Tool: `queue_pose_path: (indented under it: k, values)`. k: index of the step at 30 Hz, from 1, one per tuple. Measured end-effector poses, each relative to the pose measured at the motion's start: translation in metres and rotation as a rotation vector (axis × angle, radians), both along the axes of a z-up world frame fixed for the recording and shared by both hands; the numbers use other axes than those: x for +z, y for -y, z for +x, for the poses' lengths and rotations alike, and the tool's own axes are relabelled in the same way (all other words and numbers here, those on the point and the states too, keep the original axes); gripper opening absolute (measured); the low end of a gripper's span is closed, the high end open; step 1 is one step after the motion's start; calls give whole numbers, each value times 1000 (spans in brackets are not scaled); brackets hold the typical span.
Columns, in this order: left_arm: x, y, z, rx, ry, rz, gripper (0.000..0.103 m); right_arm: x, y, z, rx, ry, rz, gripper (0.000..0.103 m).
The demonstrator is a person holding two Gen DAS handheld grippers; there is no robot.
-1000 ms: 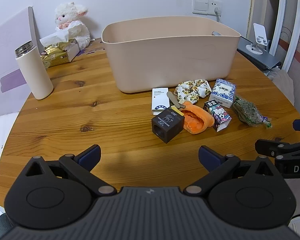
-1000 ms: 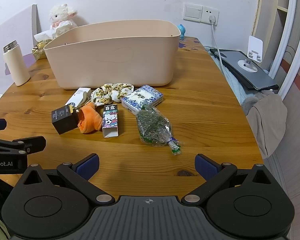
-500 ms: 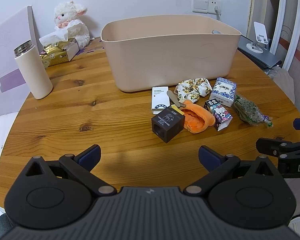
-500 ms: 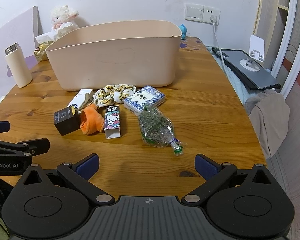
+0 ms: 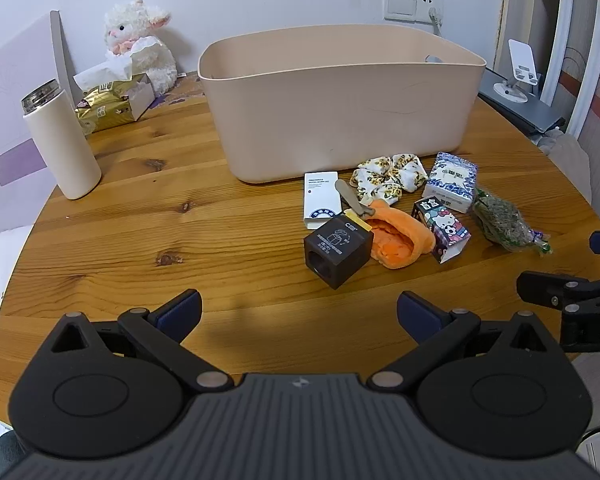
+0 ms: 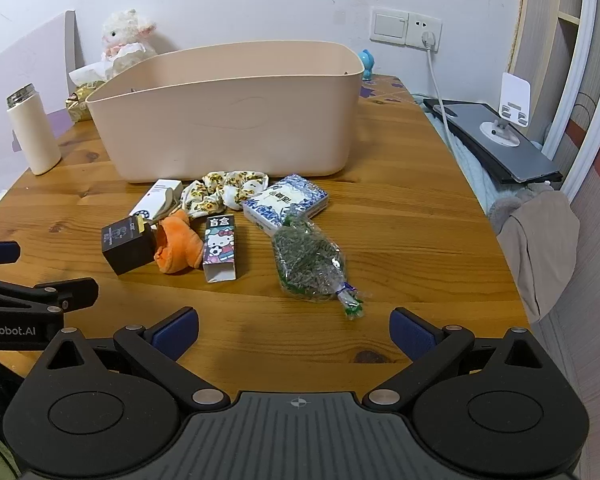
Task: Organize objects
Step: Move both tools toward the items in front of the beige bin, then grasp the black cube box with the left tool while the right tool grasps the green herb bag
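while the left gripper (image 5: pixel 299 310) and the right gripper (image 6: pixel 294 326) hang side by side low over the near edge of the wooden table (image 5: pixel 148 216), both wide open and holding nothing, the small things sit in front of the pink bin (image 5: pixel 340 100).

a beige bin (image 5: pixel 340 120) stands upright ahead of the left tool (image 5: pixel 299 312); small items clustered before it: black box (image 5: pixel 337 250), orange pouch (image 5: pixel 398 236), floral scrunchie (image 5: pixel 388 178).
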State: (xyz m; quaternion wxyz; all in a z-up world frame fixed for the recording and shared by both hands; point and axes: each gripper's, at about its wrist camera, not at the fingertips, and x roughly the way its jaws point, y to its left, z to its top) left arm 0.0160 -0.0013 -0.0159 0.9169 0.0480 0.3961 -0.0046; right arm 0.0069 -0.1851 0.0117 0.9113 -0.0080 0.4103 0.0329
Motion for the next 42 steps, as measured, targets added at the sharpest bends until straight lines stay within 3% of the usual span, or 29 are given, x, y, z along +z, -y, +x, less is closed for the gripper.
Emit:
queue_pose_path:
  k: [22,29,36,40,42]
  values:
    - [-22,-9,32,6,-59,-17,103,-11,9,25,-4,-3,41,103]
    - [-35,-11,49,0,-74,-23,103,-24,10,41,-3,-32,-2,103]
    - [-42,-15,66,-39,-64,-58,103,-35,13,56,15,-57,-50,94]
    - [-44,-14,73,-76,-46,-75,103,-38,16,63,26,-41,-26,91]
    - [-44,-11,75,-95,-35,-75,100,-38,16,67,26,-32,-19,84]
